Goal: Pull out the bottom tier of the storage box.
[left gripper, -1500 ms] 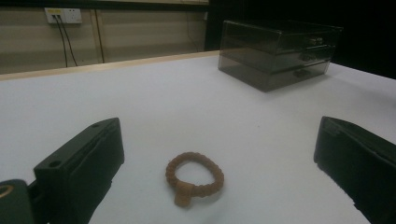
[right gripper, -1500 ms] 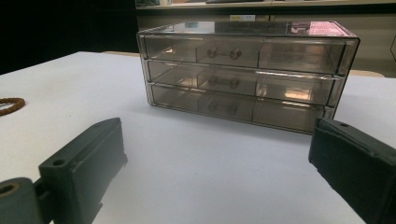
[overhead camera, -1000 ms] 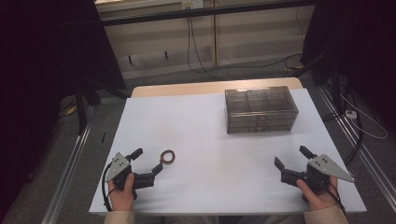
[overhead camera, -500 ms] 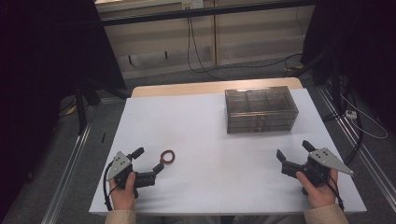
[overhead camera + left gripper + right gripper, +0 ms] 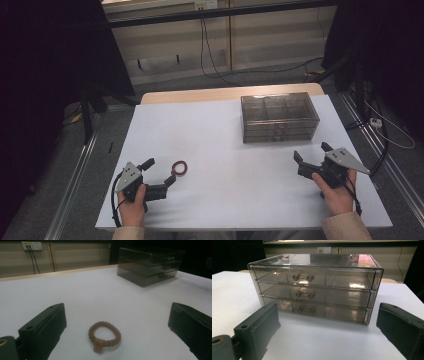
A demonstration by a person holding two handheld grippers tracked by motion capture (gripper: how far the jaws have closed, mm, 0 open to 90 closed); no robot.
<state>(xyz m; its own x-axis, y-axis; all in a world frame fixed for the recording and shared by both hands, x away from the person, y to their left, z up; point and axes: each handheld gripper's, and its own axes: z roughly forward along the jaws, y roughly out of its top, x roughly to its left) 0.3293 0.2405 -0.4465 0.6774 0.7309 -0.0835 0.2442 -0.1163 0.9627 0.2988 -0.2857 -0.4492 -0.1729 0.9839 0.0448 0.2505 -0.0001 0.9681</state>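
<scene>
left claw [image 5: 160,174]: spread wide, nothing in it. Resting low at the near-left of the table, and the person's hand [image 5: 134,209] is wrapped round the back of it.

bead ring [image 5: 179,168]: small brownish beaded loop lying flat on the white table, just off the tips of the left claw. In the left gripper view the ring [image 5: 104,336] sits right between the two black jaws, close in but not touching either one. It has a little knot or tassel stub on its near side.

right claw [image 5: 312,154]: also released, jaws well apart, gripping nothing. It's over at the near-right of the table, aimed toward the drawer box, with the right hand [image 5: 338,194] behind it.

drawer box [image 5: 279,118]: smoky see-through plastic thing with three drawers stacked, sitting on the far-right part of the table. The right gripper view looks straight at its front [image 5: 314,287]; each drawer has a little two-knob handle, and all three look pushed in. Well apart from the right claw.

table [image 5: 215,135]: white top with a wood edge showing along the far side.

ring vs box: well apart, ring near-left, box far-right.
</scene>
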